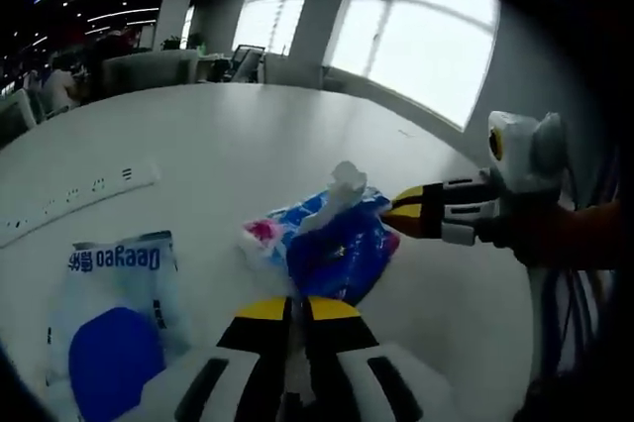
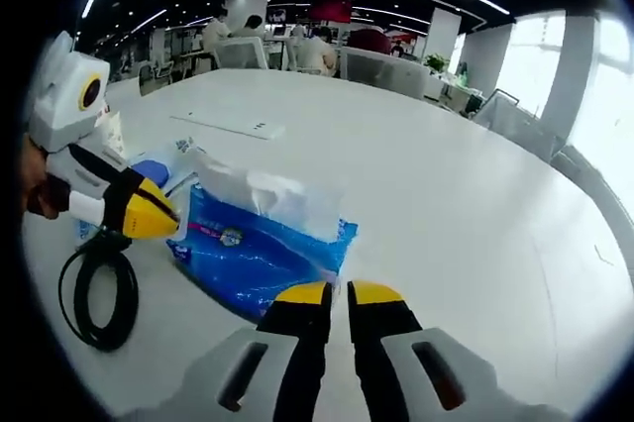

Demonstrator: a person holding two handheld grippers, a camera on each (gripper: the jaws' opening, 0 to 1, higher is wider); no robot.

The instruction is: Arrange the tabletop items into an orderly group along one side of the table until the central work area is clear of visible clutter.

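A crumpled blue plastic packet (image 1: 342, 244) (image 2: 253, 249) with a white torn top lies on the white table (image 1: 228, 135). My left gripper (image 1: 297, 305) has its jaws together, and their yellow tips sit at the packet's near edge. In the right gripper view it (image 2: 158, 214) comes in from the left and touches the packet's left end. My right gripper (image 2: 339, 293) is shut as well, with its tips just short of the packet's edge. In the left gripper view it (image 1: 401, 212) meets the packet's right side. Whether either one pinches the film is unclear.
A white and blue Deeyeo tissue pack (image 1: 119, 313) lies left of the packet. A white power strip (image 1: 79, 194) (image 2: 230, 126) lies further out on the table. A coiled black cable (image 2: 97, 295) rests near the left gripper. Chairs and people are at desks beyond the table.
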